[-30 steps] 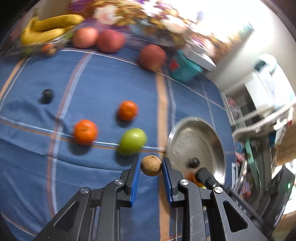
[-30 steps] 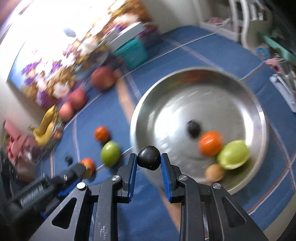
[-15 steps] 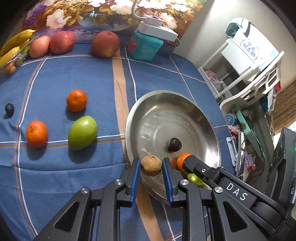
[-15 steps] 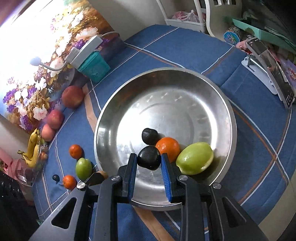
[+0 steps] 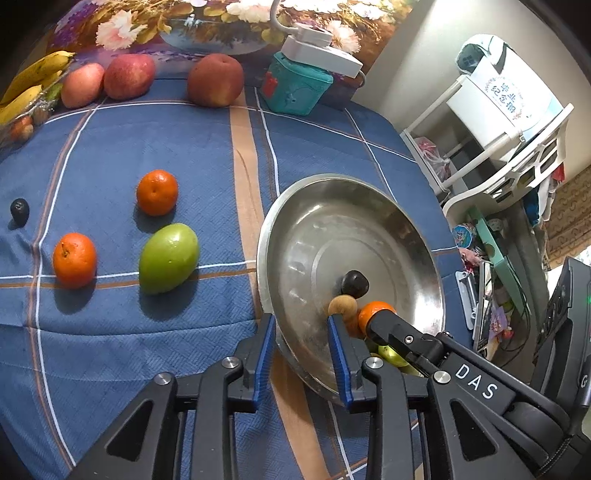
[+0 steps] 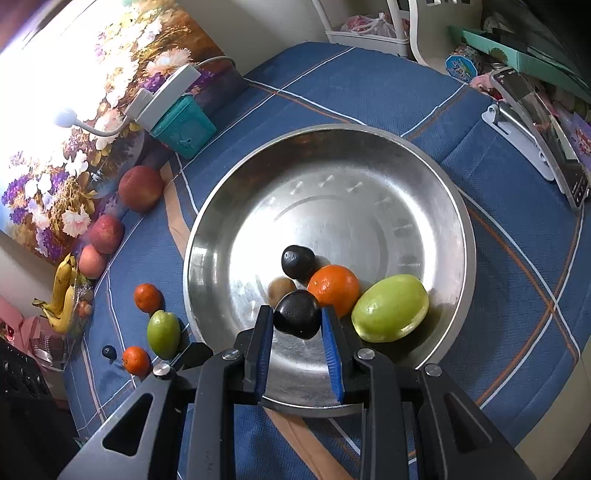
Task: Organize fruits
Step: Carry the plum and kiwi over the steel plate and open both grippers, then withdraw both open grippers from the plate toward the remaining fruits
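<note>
Whereas half a second ago the left tool (image 5: 301, 354) was clamped on the small brown fruit (image 5: 342, 305), its blue fingers (image 5: 264, 356) now stand apart with nothing between them, and the brown fruit lies in the steel bowl (image 5: 295, 236), touching the dark fruit (image 5: 354, 283) and just beside the orange (image 5: 371, 310) there. The right tool (image 6: 297, 345) remains clamped on a second dark fruit (image 6: 297, 314), held low over the near part of the bowl, much as before. In the right wrist view the bowl (image 6: 436, 192) holds four loose pieces: a dark fruit (image 6: 298, 262), the brown fruit (image 6: 280, 290), an orange (image 6: 333, 290) and a green fruit (image 6: 389, 308) resting against the orange.

Outside the bowl, on the blue plaid cloth (image 5: 122, 147) that covers the surface, lie two oranges (image 5: 157, 192) (image 5: 74, 259), a green fruit (image 5: 169, 257) between them and the bowl, and a small dark fruit (image 5: 19, 211) well apart at the left edge. Along the far edge stand three red apples (image 5: 215, 79) (image 5: 129, 75) (image 5: 82, 84) and a bunch of bananas (image 5: 33, 79), backed by a floral painting (image 5: 207, 18). A teal box (image 5: 295, 86) carries a white power strip (image 5: 319, 55). To the right of the surface stands a white rack (image 5: 517, 147) against a pale wall, with cluttered items below it.
</note>
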### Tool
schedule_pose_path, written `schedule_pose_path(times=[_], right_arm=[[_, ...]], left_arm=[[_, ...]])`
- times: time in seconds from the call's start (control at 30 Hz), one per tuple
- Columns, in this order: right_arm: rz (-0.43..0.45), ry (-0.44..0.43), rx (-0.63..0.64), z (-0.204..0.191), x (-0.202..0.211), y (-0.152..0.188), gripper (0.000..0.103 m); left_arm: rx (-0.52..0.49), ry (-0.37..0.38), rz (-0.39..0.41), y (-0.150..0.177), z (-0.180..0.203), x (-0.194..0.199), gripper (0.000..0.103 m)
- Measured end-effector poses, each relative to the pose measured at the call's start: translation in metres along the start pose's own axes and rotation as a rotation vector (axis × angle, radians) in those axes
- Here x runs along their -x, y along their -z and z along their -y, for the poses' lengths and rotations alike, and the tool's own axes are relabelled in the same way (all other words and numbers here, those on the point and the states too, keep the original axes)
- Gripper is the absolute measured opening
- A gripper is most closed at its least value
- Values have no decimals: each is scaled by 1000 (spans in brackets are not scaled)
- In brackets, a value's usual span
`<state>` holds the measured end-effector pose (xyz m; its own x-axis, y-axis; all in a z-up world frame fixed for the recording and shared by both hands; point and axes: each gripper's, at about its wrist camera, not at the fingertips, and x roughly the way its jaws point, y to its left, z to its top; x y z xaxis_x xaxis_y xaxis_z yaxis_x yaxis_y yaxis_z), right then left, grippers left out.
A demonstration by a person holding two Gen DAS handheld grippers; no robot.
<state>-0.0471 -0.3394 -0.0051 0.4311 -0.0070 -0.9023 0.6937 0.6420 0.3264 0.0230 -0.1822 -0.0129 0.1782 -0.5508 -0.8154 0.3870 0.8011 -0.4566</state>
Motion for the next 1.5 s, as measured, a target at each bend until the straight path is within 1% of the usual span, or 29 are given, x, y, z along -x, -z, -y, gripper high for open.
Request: schedule_pose_path(times=[0.2,0.53,0.63,0.7,0.83,0.87,0.93,0.97,1.0,1.03,1.07,1.1,1.13,1.2,1.23,1.27,1.3,1.33,1.37,1.4,1.43,1.5], right_arm=[[0,-4,-4,0,0,0,28],[1,-7,0,-2,0,1,29],[2,-9,7,-3,0,1,28],[2,-10,9,-4,0,1,28],[0,-11,19,-6,-1,1,28],[-1,-11,27,-7,-1,2,28],[-2,-11,46,-11,-1,3,28],[-2,-11,62,-14,-1,4,28],[-3,-12,79,-17,-2,4,28],[-3,-12,98,-20,-2,5,29],[-3,-13,122,-25,-2,6,31],[-3,-14,157,-32,-3,9,41],[-3,-16,175,-36,-3,10,54],[0,-22,226,-46,-3,15,63],[0,-24,248,-51,-3,18,65],[1,-21,271,-55,-3,20,66],[2,-15,286,-58,-4,21,71],[4,-6,305,-61,-5,23,76],[6,-1,315,-63,-5,24,78],[9,5,331,-65,-6,25,84],[11,9,341,-66,-6,25,86],[22,17,361,-69,-6,26,87]], left_arm=[[2,-1,-3,0,-2,0,36],[17,-10,-11,1,-7,-1,36],[36,-38,-7,-1,-13,2,37],[53,-55,-3,-3,-19,4,40],[95,-106,-3,-5,-34,9,42],[108,-131,-7,-6,-38,11,44],[125,-189,-8,-6,-46,16,52],[134,-222,-6,-7,-50,19,60],[142,-242,-4,-7,-54,21,64],[154,-257,-5,-8,-58,23,65],[173,-269,-6,-9,-64,26,69],[190,-281,-6,-10,-70,29,75],[210,-298,0,-11,-77,33,77],[230,-328,13,-12,-87,39,85],[238,-347,21,-12,-91,43,87],[243,-368,32,-13,-97,46,93],[247,-384,41,-14,-100,49,100],[249,-401,53,-14,-104,53,103],[250,-412,63,-14,-107,56,103],[249,-426,75,-15,-109,61,103],[245,-440,84,-15,-111,63,103],[232,-467,106,-17,-114,69,103]])
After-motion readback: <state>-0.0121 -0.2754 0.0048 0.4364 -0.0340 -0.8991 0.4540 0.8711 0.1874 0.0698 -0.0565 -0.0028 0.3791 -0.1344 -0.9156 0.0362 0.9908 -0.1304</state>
